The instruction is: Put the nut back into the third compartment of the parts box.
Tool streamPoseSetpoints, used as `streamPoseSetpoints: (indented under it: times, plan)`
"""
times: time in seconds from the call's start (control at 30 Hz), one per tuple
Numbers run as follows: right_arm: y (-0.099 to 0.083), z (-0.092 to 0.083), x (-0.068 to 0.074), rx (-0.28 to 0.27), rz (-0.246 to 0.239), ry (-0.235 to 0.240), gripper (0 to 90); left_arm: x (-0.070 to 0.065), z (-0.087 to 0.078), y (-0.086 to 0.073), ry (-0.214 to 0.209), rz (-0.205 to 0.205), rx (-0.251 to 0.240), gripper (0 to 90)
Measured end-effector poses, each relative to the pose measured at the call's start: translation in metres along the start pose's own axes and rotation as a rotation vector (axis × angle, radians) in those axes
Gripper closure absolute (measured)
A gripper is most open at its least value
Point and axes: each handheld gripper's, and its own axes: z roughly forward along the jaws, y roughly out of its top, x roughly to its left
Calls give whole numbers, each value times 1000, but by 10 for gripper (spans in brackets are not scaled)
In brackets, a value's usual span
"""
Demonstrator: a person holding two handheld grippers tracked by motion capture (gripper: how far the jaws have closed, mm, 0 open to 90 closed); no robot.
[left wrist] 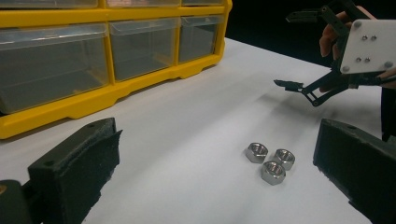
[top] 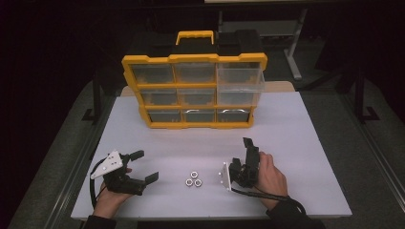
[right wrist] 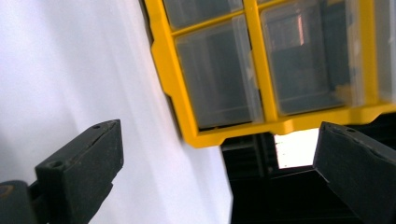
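Three steel nuts (top: pixel 193 180) lie close together on the white table (top: pixel 296 138), near its front edge. My left gripper (top: pixel 146 166) rests on the table to their left, open and pointed at them. In the left gripper view the nuts (left wrist: pixel 270 161) lie just ahead, toward the right jaw, with nothing between the jaws. My right gripper (top: pixel 242 153) is held to the right of the nuts, rolled on its side and open, aimed at the yellow organizer box (top: pixel 193 90). The left gripper view shows that right gripper (left wrist: pixel 287 51) open and empty above the table.
The organizer box stands upright at the back centre with several clear drawers and a yellow handle (top: pixel 195 36). Its top right drawer (top: pixel 240 78) is pulled partly out. In the right gripper view the box frame (right wrist: pixel 261 127) appears tilted, with dark floor past the table edge.
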Motion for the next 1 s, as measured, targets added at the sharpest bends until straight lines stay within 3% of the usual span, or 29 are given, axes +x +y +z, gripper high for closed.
streamPoseSetpoints:
  times: [0.1,0.13,0.17,0.23,0.3,0.33,0.37,0.4,0.43,0.47,0.63,0.67,0.73,0.8,0.83,0.9,1.0]
  plan:
    - [-2,0,-1,-6,38,14,13,0,0,0,2,-6,-6,0]
    - [-4,1,-4,1,60,49,13,-1,0,1,2,-9,-9,0]
    - [-4,1,-4,1,60,49,13,-1,0,1,2,-9,-10,0]
    - [-7,1,-6,3,153,101,13,-1,1,1,0,-8,-10,0]
    - [-8,2,-7,2,173,120,13,-1,1,1,-1,-1,1,0]
    - [-10,2,-10,-4,228,154,13,-2,2,1,-4,-10,-5,0]
    - [-10,2,-10,-4,228,154,13,-2,2,1,-4,-10,-5,0]
    - [-12,2,-13,-1,280,192,11,-2,2,0,-8,-8,-6,0]
    - [-12,2,-13,-1,280,192,11,-2,2,0,-8,-8,-6,0]
    - [-13,2,-15,-1,325,224,8,-2,2,0,-8,-7,-6,0]
    - [-16,4,-18,1,373,271,3,-2,2,1,-8,-7,-3,0]
    - [-17,5,-19,-5,409,297,3,-3,3,1,-9,-9,-3,0]
    - [-17,5,-20,-9,427,314,3,-3,3,1,-11,-9,-2,0]
    - [-20,8,-22,-18,517,385,3,-3,4,0,-14,-3,4,0]
    - [-20,8,-22,-18,517,385,3,-3,4,0,-14,-3,4,0]
    - [-23,10,-25,-28,586,440,3,-3,4,0,-15,-4,9,0]
    - [-24,12,-26,-21,646,486,3,-3,3,0,-13,-1,7,0]
